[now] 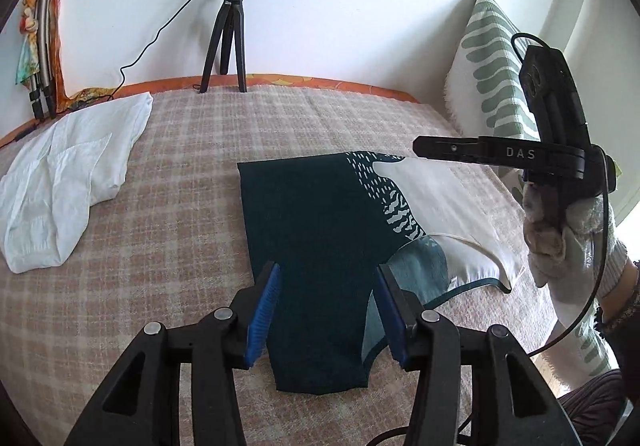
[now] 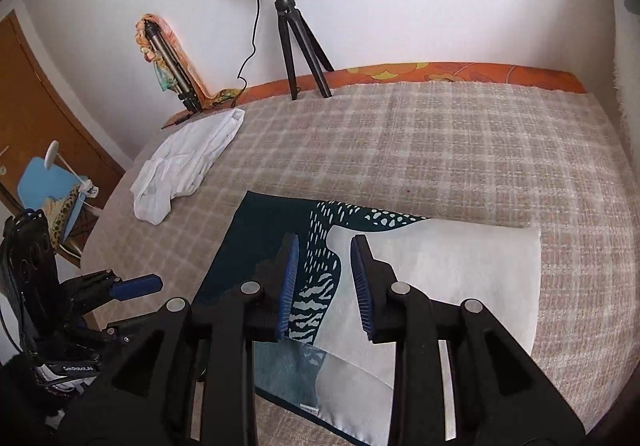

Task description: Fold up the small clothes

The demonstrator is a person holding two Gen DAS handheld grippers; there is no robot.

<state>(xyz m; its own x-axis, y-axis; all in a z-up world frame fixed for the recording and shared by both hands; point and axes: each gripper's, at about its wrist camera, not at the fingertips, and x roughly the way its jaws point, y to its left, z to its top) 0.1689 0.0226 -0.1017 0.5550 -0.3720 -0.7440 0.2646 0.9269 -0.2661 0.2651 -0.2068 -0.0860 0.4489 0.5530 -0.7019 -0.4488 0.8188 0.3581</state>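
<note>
**One scarf folded over, a white garment still waiting on the bed**

Left wrist view: the left gripper [image 1: 326, 310] hangs above the near end of a dark teal printed scarf [image 1: 316, 246], its blue pads parted with nothing pinched between them. The scarf lies flat on the checked blanket [image 1: 192, 173], doubled over so that a paler underside shows at its near right corner. At the right edge a gloved hand [image 1: 560, 230] carries the right gripper [image 1: 424, 147], seen side-on above the scarf's white end. A crumpled white garment [image 1: 68, 181] sits well apart at the left.

Right wrist view: the right gripper [image 2: 324, 282] hovers over the middle of the scarf [image 2: 440, 278], jaws apart and empty. The left gripper [image 2: 140, 284] shows at the left, just off the cloth's edge. The white garment [image 2: 188, 165] lies near the ring light's tripod [image 2: 300, 41].

By the look of it, the scarf has at least one fold made and may need another; the white piece seems unfolded.
</note>
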